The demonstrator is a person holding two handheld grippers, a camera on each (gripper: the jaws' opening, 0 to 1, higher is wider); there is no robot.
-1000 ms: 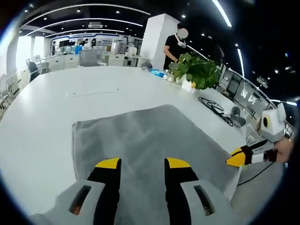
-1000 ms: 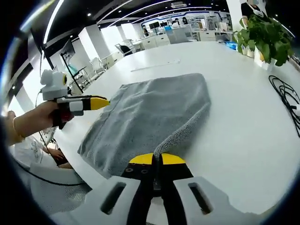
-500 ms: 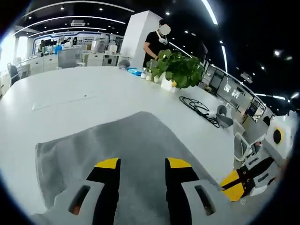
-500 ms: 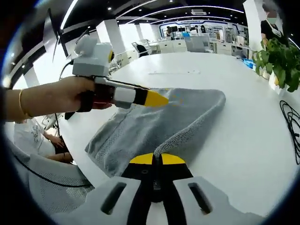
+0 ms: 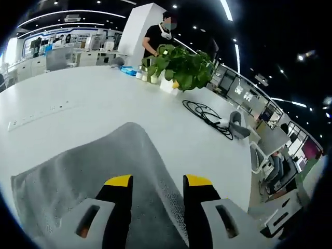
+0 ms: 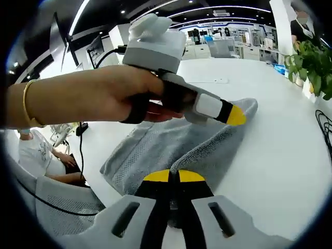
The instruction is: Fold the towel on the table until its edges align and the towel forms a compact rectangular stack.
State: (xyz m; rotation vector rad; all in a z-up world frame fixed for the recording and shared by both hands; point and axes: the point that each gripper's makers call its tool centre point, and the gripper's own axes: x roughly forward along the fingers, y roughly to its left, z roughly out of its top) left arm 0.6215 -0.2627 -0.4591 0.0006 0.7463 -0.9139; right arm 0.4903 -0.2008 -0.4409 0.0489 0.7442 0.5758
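We saw a broad white table [image 5: 78, 98] running out ahead in both views, and on it lay the grey towel [image 6: 171, 150], spread over the near part of the surface with one fold of cloth rising toward the right gripper. In the left gripper view the towel [image 5: 88, 176] lay directly under and ahead of the jaws, its far corner pointing away across the table.

A person's hand [image 6: 111, 93] reached in from the left of the right gripper view, gripping the left gripper [image 6: 231, 115], whose yellow tips hung just above the far edge of the towel. In its own view the left gripper [image 5: 153, 181] held its jaws parted with grey cloth showing between them; we could not tell whether they touched the towel. The right gripper [image 6: 174, 175] had its yellow-tipped jaws pressed together, pinching a raised ridge of the towel's near edge.

Farther back in the left gripper view a leafy potted plant [image 5: 179, 65] stood on the table, with a person in black [image 5: 155, 36] behind it, and a coil of black cable [image 5: 205, 111] lay to its right. A gold bracelet [image 6: 27, 101] circled the wrist.
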